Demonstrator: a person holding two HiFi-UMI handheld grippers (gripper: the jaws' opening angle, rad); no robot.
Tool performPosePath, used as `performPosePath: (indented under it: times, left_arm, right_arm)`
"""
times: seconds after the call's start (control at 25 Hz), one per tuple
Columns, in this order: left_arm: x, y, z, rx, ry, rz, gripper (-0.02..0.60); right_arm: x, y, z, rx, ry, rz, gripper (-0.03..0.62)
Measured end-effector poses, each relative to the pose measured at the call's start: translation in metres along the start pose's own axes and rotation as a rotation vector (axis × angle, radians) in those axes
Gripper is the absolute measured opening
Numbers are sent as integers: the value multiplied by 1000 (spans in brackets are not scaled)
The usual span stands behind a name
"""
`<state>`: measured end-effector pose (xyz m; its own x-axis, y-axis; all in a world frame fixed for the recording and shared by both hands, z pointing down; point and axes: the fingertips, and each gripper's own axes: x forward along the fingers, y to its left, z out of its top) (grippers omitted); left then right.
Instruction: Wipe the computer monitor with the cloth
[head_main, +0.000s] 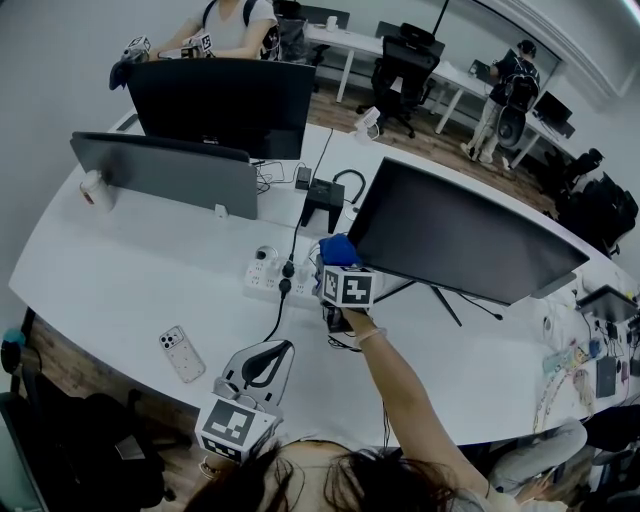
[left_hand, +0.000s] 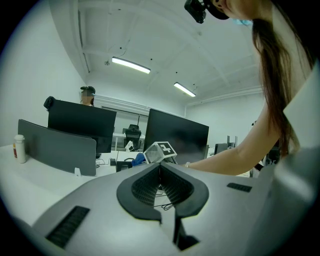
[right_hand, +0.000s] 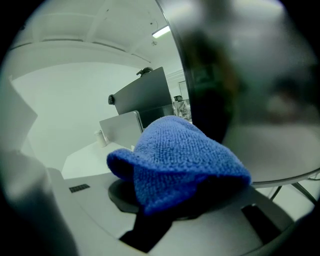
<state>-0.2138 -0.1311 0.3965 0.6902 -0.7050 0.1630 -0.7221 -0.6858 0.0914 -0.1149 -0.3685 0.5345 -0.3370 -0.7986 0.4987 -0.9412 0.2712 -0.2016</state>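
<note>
Cloth (right_hand: 175, 162) pinched beside the monitor (head_main: 460, 235) corner

Right gripper (head_main: 337, 258) has its jaws clamped on the bunched blue cloth, which sits at the lower left corner of the dark monitor; whether cloth meets screen I cannot tell. Left gripper (left_hand: 160, 167) hangs near the front edge of the white desk (head_main: 130, 290), well apart from the monitor, with its jaws pressed together and nothing between them. Just left of that monitor corner lie a white power strip (head_main: 272, 276) and black cables. A phone (head_main: 181, 353) lies farther left, near the left gripper. Open desk surface runs in front of the monitor's bottom edge, crossed only by its thin stand legs.
</note>
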Motion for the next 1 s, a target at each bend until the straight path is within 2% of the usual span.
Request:
performPosePath:
  times: [1.0]
  left_arm:
    - [10,-14,-1,-42,16,33,9]
  right_arm:
    - [-17,10,28,9,-56,69,101]
